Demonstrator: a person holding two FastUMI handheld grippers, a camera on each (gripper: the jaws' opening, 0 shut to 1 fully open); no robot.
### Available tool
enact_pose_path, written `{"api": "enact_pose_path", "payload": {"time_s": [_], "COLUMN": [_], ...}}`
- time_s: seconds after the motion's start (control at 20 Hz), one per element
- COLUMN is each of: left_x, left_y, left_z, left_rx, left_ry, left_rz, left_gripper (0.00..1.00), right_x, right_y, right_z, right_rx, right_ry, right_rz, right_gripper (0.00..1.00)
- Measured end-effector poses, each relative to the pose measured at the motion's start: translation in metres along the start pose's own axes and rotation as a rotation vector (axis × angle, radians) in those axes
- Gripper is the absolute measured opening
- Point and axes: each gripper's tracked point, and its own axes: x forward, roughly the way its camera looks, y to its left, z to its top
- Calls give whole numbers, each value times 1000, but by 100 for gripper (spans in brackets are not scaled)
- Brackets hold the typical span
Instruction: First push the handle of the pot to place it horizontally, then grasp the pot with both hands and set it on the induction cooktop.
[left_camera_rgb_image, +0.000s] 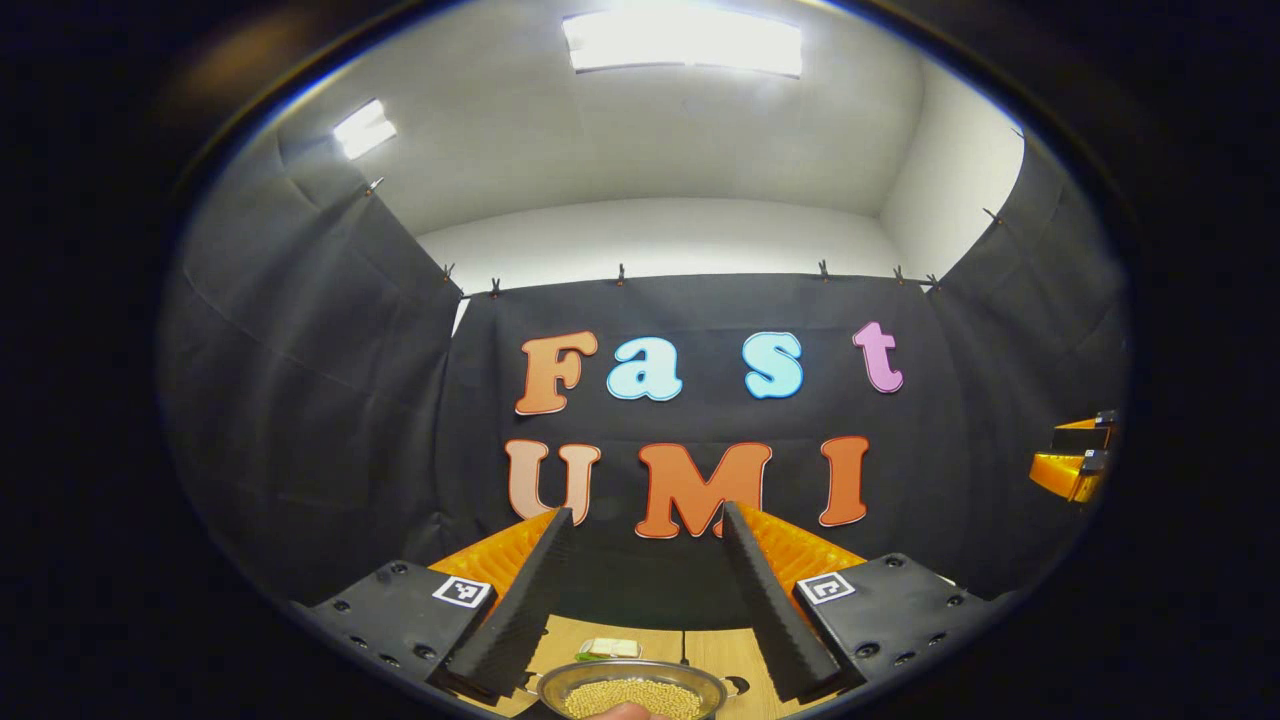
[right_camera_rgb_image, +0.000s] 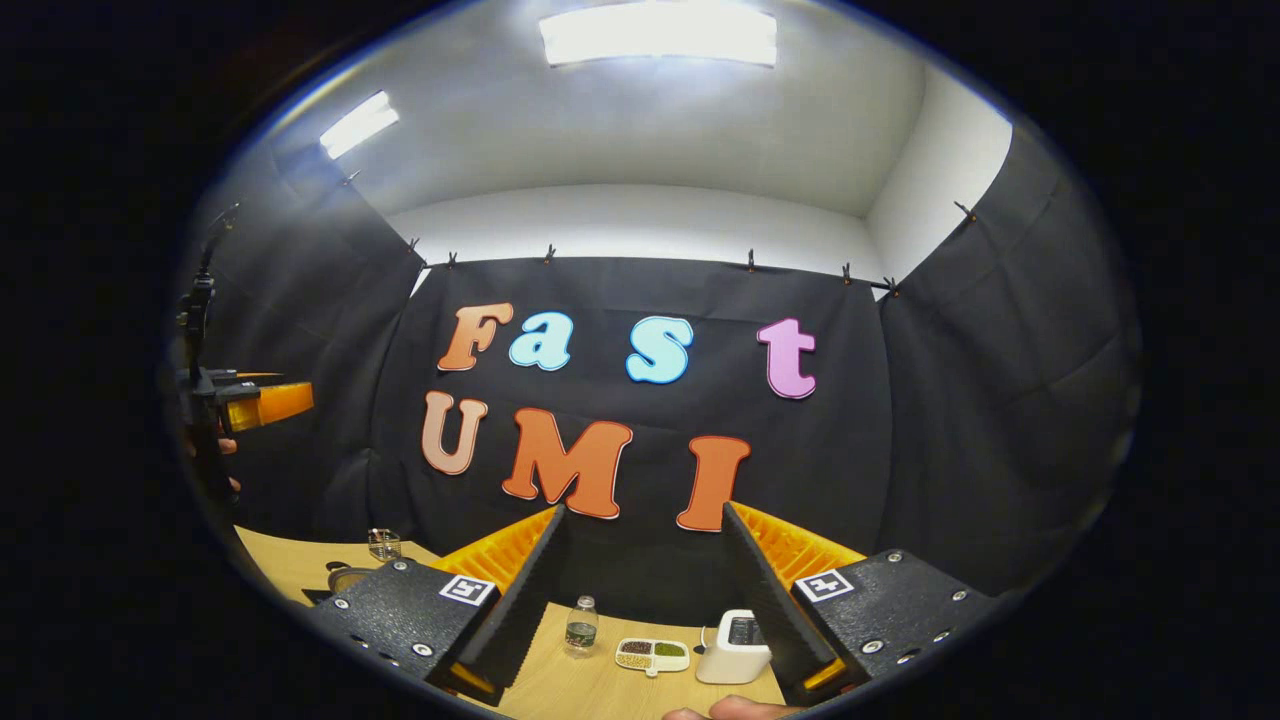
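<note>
The left gripper (left_camera_rgb_image: 640, 600) is held high above the table (left_camera_rgb_image: 740, 655), its two fingers spread wide apart and grasping nothing. In the left gripper view, a round metal pot (left_camera_rgb_image: 632, 690) sits on the table directly below the gap between the fingers, at the bottom edge of the view. The pot is filled with small yellowish grains. Its handle cannot be made out from here. Just beyond the pot lies a small pale sectioned tray (left_camera_rgb_image: 610, 648). A fingertip (left_camera_rgb_image: 625, 712) shows at the very bottom, in front of the pot.

The right gripper (right_camera_rgb_image: 640, 595) is likewise raised above the table (right_camera_rgb_image: 590, 690), released, with its fingers well apart and nothing between them. In the right gripper view, a small clear bottle (right_camera_rgb_image: 581, 624) stands upright on the table beyond the fingers. Beside the bottle, toward the right finger, lies a sectioned tray (right_camera_rgb_image: 652, 654) holding portions in different colours, and past that stands a white boxy appliance (right_camera_rgb_image: 733, 648), partly hidden by the right finger. Far from the bottle on the other side, a small glass container (right_camera_rgb_image: 384, 543) stands near the table's back edge, and a rounded metal rim (right_camera_rgb_image: 345, 577) sits just in front of it; I cannot tell whether that is the pot. The other gripper (right_camera_rgb_image: 250, 402) and the hand (right_camera_rgb_image: 225, 460) holding it show at that same edge, up in the air.
</note>
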Motion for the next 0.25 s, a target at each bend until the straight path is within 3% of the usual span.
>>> {"api": "enact_pose_path", "payload": {"time_s": [0.15, 0.2, 0.25], "left_x": [0, 0, 0], "left_y": [-4, -3, -4], "left_z": [1, 0, 1], "left_rx": [0, 5, 8], "left_ry": [0, -1, -3], "left_rz": [-14, -14, -17], "left_gripper": [98, 98, 98], "right_x": [0, 0, 0], "right_y": [-4, -6, -8], "right_z": [6, 7, 9], "right_rx": [-14, -16, -18], "right_ry": [-6, -6, -10], "right_rz": [-11, -20, -24], "right_gripper": [94, 89, 94]}}
